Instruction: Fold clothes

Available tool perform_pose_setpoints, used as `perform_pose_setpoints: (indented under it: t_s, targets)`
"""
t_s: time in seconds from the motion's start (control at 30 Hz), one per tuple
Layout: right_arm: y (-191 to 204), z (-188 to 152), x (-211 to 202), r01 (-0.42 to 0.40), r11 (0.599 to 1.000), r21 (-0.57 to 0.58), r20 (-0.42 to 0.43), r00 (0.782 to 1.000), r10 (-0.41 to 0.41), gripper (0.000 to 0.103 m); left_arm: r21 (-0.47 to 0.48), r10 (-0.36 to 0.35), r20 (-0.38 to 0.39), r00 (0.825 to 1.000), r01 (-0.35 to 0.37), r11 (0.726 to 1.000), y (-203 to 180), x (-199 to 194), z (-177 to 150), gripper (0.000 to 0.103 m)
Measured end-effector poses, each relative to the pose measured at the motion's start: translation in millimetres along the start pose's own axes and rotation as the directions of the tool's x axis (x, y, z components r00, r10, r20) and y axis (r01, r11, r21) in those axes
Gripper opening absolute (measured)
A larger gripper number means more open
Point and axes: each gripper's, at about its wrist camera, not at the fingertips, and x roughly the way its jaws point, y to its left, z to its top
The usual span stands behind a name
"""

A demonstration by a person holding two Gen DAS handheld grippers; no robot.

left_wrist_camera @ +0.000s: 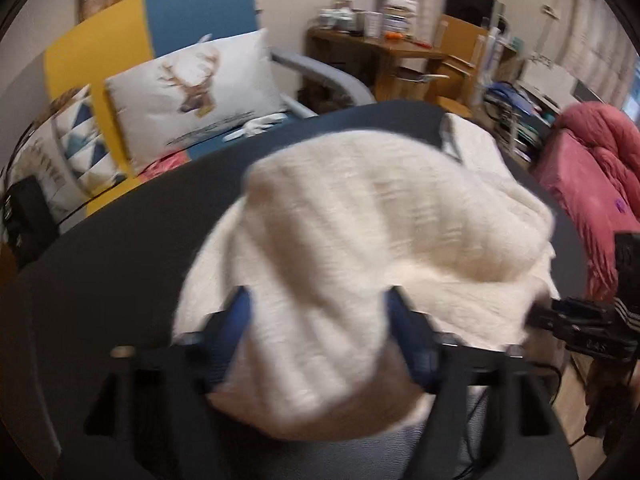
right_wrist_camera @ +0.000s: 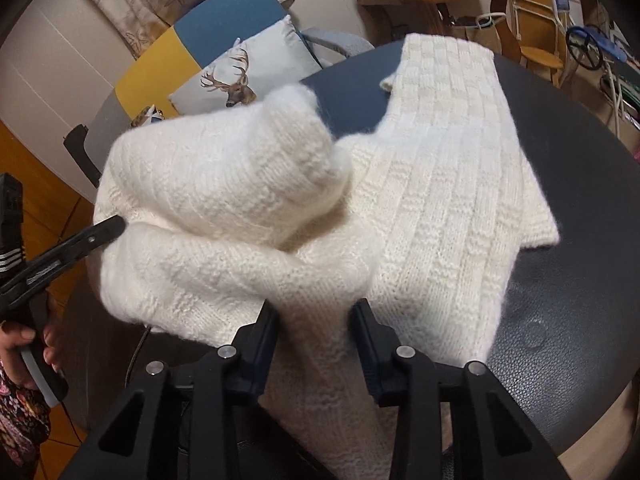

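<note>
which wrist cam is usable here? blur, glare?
Left wrist: motion blur smears the white knit sweater and deer cushion. Right wrist: sharp, with stitch texture legible and mild sheen on the dark table. Both show fisheye warp and dark corners.

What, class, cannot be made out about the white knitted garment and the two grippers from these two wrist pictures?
- Left wrist view: white knitted garment smeared by motion blur; its stitch pattern is unreadable.
- Left gripper: knit fills the gap, hiding the pads' contact.
- Right gripper: fabric bunches between the fingers; firmness of grip unclear.
- Black table: the surface under the garment is covered.
- The garment's near end is cut off by the bottom edge.
</note>
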Motion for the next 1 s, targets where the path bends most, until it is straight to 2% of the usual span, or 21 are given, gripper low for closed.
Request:
perform_pose_setpoints:
  t_s: [0.07,0.1,0.2,0.27,0.37,0.4,0.43,0.53,0.73,0.87,1.0]
  targets:
    - [1.6,-0.6,0.9,0.008,1.000,-0.016,0.001,1.000,-0.008,0.038,-0.058,-0.021,0.022,1.000,0.022,0.998,11.8,-3.6,-0.7,0.079]
    - [2.1,-0.8,1.4,0.010,1.000,-0.023,0.000,1.000,-0.010,0.038,-0.087,-0.030,0.033,0.999,0.033,0.996,17.7,-5.4,-1.0,0.084]
    - [0.8,-0.5,4.5,0.007,1.000,-0.028,-0.010,1.000,-0.008,0.038,-0.115,-0.019,0.029,0.999,0.022,0.993,22.4,-0.9,0.8,0.086]
    - [-0.7,0.2,6.6,0.003,1.000,-0.028,-0.017,1.000,-0.004,0.038,-0.131,-0.030,-0.005,1.000,0.029,0.991,19.2,11.2,4.0,0.086]
    - [-0.4,-0.6,9.3,0.006,0.999,-0.033,-0.019,1.000,-0.007,0.038,-0.123,-0.092,-0.102,0.990,0.079,0.989,4.2,40.8,5.7,0.086]
    - [-0.3,-1.4,9.8,0.009,0.999,-0.034,-0.015,1.000,-0.010,0.038,-0.130,-0.099,-0.086,0.991,0.087,0.988,6.6,35.2,4.9,0.074]
    - [-0.3,-2.2,10.0,0.012,0.999,-0.034,-0.010,1.000,-0.013,0.038,-0.138,-0.106,-0.070,0.992,0.096,0.986,8.9,29.6,4.1,0.047]
    - [-2.3,-4.3,9.6,0.005,1.000,-0.018,0.010,1.000,-0.005,0.035,-0.158,-0.126,-0.022,0.992,0.121,0.980,15.8,12.9,1.8,0.021]
    - [-1.6,-0.6,-0.6,-0.051,0.997,0.055,0.054,0.997,0.048,0.026,-0.195,-0.161,0.077,0.984,0.173,0.965,29.7,-20.6,-2.8,0.016]
    - [18.2,4.6,-9.9,-0.093,0.996,0.014,0.073,0.993,0.092,0.022,-0.217,-0.181,0.143,0.973,0.210,0.953,39.0,-42.9,-5.9,0.016]
    - [52.1,10.5,-12.3,-0.156,0.987,-0.035,0.067,0.985,0.158,0.016,-0.282,-0.152,0.201,0.968,0.206,0.937,66.5,-77.7,-14.5,0.015]
